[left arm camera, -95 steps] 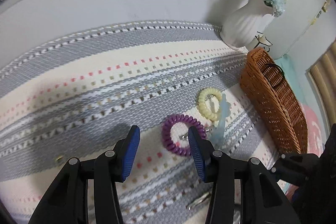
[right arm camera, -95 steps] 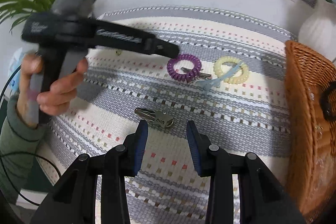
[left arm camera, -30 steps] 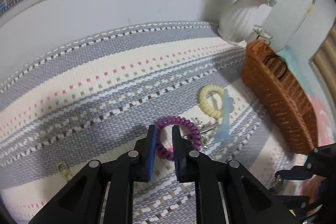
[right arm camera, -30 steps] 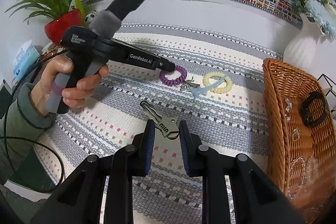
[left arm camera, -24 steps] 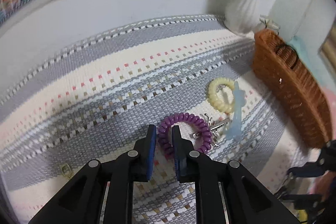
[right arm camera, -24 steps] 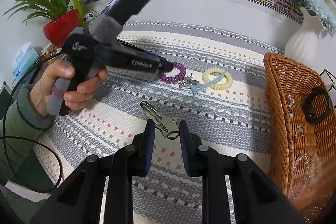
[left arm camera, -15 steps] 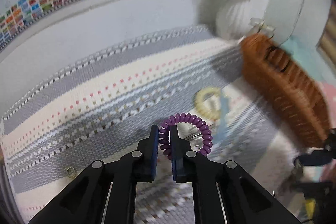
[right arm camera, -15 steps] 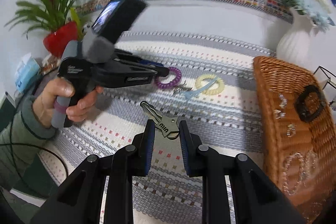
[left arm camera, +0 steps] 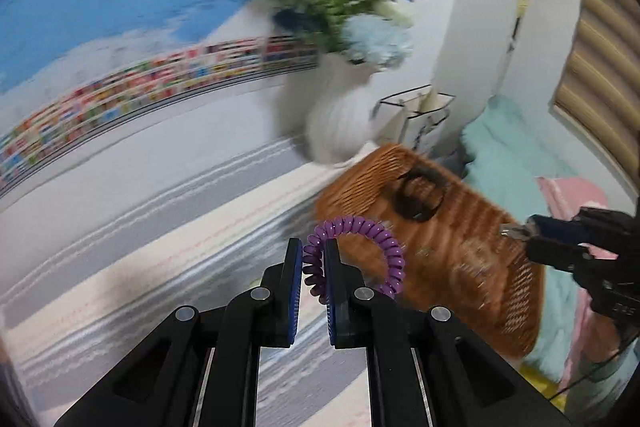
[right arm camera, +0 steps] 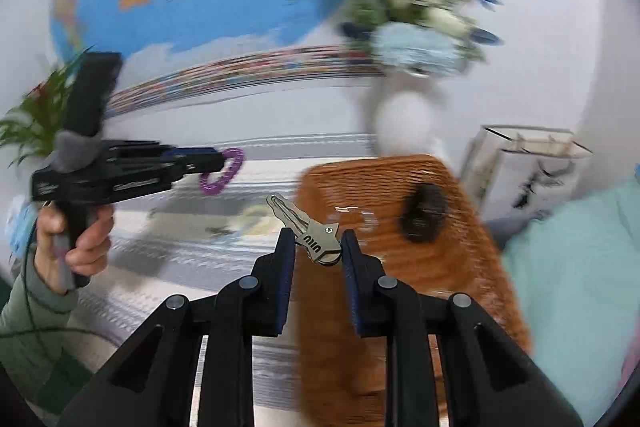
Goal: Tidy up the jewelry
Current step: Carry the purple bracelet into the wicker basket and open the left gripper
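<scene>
My left gripper (left arm camera: 311, 263) is shut on a purple spiral hair tie (left arm camera: 374, 231) and holds it in the air near the left end of the wicker basket (left arm camera: 472, 267). The tie also shows in the right wrist view (right arm camera: 224, 171), at the left gripper's tip. My right gripper (right arm camera: 318, 243) is shut on a silver hair clip (right arm camera: 316, 233) and holds it above the basket (right arm camera: 400, 239). A black ring (left arm camera: 420, 197) lies in the basket.
A white vase (left arm camera: 340, 123) of blue and white flowers stands behind the basket. The striped woven mat (left arm camera: 180, 247) covers the table. A yellow hair tie (right arm camera: 256, 219) lies blurred on the mat. A white paper bag (right arm camera: 528, 171) stands at the right.
Both grippers closed on their items and lifted them off the mat. Both have swung to the right toward the basket, with the views now tilted up and blurred.
</scene>
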Tool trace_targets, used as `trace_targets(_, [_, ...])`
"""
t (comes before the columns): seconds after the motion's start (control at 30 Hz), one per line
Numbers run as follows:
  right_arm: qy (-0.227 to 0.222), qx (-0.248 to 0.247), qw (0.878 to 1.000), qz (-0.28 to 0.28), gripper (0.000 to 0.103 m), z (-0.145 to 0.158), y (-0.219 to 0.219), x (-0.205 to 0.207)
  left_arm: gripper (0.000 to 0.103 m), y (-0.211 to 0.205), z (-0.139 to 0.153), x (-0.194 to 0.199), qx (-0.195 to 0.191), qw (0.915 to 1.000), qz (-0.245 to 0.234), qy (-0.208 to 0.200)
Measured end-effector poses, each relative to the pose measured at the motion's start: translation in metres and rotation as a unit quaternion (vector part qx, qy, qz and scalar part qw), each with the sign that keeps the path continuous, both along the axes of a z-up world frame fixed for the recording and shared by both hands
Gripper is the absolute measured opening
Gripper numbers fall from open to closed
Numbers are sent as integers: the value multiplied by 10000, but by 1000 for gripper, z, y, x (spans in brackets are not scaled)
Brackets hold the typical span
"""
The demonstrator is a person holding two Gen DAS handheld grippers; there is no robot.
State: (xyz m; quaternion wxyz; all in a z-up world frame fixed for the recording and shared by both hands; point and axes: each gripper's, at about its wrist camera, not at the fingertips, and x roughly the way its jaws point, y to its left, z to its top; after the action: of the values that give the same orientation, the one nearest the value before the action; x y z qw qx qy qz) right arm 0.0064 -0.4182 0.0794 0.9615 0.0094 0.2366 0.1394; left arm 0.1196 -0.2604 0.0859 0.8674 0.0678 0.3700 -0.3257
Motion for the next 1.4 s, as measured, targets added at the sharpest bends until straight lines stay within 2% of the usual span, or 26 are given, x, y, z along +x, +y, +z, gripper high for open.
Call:
trace_targets(0.17, [456, 178, 9975, -501, 25, -14, -46, 27, 10, -54, -14, 7, 32, 9990, -296, 334])
trace_targets(0.33, [883, 261, 9929, -752, 25, -39, -73, 52, 10, -97, -33, 9, 200, 9972, -467, 541])
trace_targets(0.5, [1039, 227, 9914, -767, 25, -51, -80, 67, 10, -122, -47, 17, 386, 9960, -506, 633])
trace_targets(0.6, [1002, 177, 9916, -800, 26, -51, -79, 72, 11, -126, -49, 15, 400, 9959, -631, 515])
trace_targets(0.63, [1005, 195, 9916, -785, 28, -51, -80, 74, 15, -125, -48, 14, 396, 9962, -629, 453])
trace_targets(0.67, [1019, 264, 9917, -732, 30, -51, -82, 74, 27, -123, -48, 14, 393, 9963, -609, 451])
trace_targets(0.7, [1002, 330, 9922, -671, 30, -51, -83, 73, 37, -120, -48, 15, 393, 9962, -587, 514])
trace_targets(0.73, [965, 360, 9926, -637, 32, -50, -84, 71, 50, -115, -47, 15, 317, 9963, -575, 559])
trace_targets(0.83, [840, 392, 9937, -638, 39, -46, -83, 60, 51, -98, -38, 11, 169, 9976, -487, 468])
trace_targets(1.0, [669, 398, 9951, -604, 40, -34, -76, 41, 51, -66, -18, -1, 100, 9989, -338, 303])
trace_targets(1.2, [458, 301, 9981, -286, 40, -16, -47, 16, 51, 6, 16, -16, -104, 9999, 96, -32])
trace_targets(1.3, [333, 230, 9991, -102, 40, -6, -27, 5, 51, 47, 31, -26, -270, 9982, 425, -325])
trace_targets(1.4, [251, 153, 9995, 114, 40, 2, -2, -4, 51, 86, 40, -35, -402, 9960, 689, -413])
